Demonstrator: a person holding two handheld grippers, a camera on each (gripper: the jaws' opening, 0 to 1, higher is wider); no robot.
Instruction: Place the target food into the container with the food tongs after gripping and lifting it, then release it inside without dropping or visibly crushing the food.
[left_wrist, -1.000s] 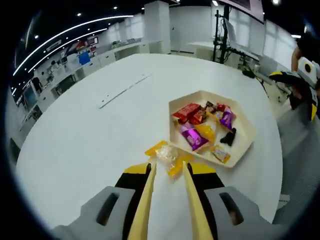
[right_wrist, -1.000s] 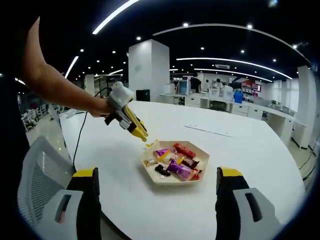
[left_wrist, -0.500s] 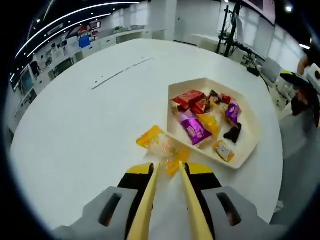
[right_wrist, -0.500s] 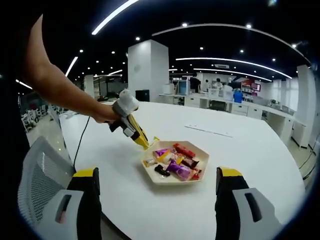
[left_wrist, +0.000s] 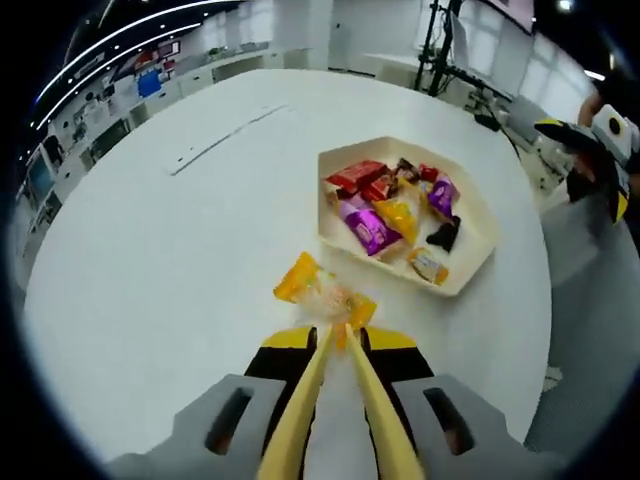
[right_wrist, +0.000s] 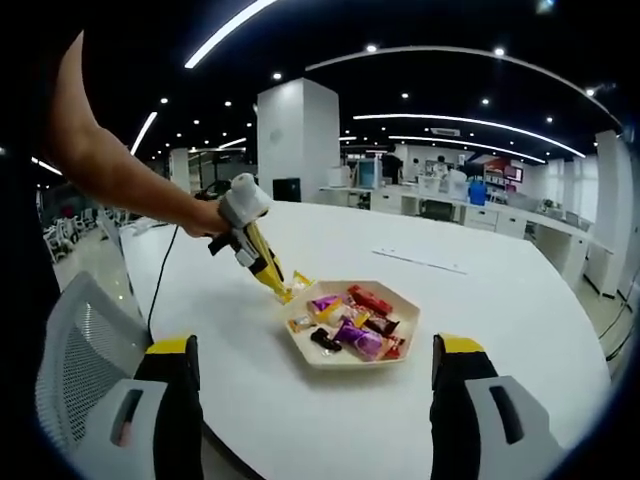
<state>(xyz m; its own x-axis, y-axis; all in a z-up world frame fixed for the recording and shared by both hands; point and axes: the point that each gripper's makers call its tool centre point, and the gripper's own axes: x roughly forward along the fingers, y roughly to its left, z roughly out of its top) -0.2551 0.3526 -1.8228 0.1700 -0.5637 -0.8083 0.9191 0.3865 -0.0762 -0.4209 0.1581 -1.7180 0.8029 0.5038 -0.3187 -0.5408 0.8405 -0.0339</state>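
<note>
Left gripper (left_wrist: 337, 338): jaws have narrowed, now pinching the yellow snack packet (left_wrist: 322, 295), just beside the snack tray (left_wrist: 470, 262). Grip looks achieved; lift pending. Right gripper (right_wrist: 312, 375): jaws spread wide, empty.

The desk (left_wrist: 150, 260) is bare white from 9 to 12 o'clock of the left claw (left_wrist: 340, 335), open for any pass. At 1 o'clock sits the tray (left_wrist: 470, 270), its raised rim the one barrier on the way in; wrapped sweets (left_wrist: 385, 205) crowd its floor. The yellow snack packet (left_wrist: 322, 295) is pinched at the claw's tips, near the tray's nearest edge. In the right gripper view, an office chair (right_wrist: 75, 350) stands at the desk's edge at 8 o'clock.
</note>
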